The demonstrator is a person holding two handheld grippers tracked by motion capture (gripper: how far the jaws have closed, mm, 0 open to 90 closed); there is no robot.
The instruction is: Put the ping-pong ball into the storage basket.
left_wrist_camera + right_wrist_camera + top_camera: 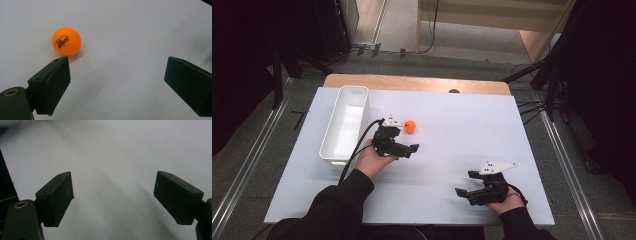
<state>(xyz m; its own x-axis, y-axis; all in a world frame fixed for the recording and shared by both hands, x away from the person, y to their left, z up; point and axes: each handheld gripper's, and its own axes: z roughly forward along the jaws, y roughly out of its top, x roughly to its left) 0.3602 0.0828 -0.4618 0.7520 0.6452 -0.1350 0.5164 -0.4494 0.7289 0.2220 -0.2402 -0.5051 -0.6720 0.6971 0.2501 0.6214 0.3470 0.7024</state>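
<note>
Nearest the bottom edge of the high view, dark sleeves come in, cut off by the frame, so the person's arms are mostly out of sight. At the right, close to the near edge of the bench (437, 200), the right gripper (464, 184) sits low over the white sheet, a hand wrapped round its black body, grey three-cornered plate on top. Its jaws stand wide apart with nothing between them; in the right gripper view the flat matte pads (58, 197) frame bare, smooth white surface, with a dark strip cut off at that view's left edge, too little to identify.

Further in, the left gripper (409, 142) points toward the orange ball (410, 126), cable curling back over the wrist. Jaws apart here too, gripping nothing. From the left gripper view the ball (66, 41) lies on the sheet just beyond one jaw tip, outside the gap; it is round and glossy, with dark printed lettering too small to read.

Left of it stands a long white plastic bin (353, 91), rounded corners, interior washed out by glare. Beyond, a wooden strip of bench edge shows, then dim floor.
</note>
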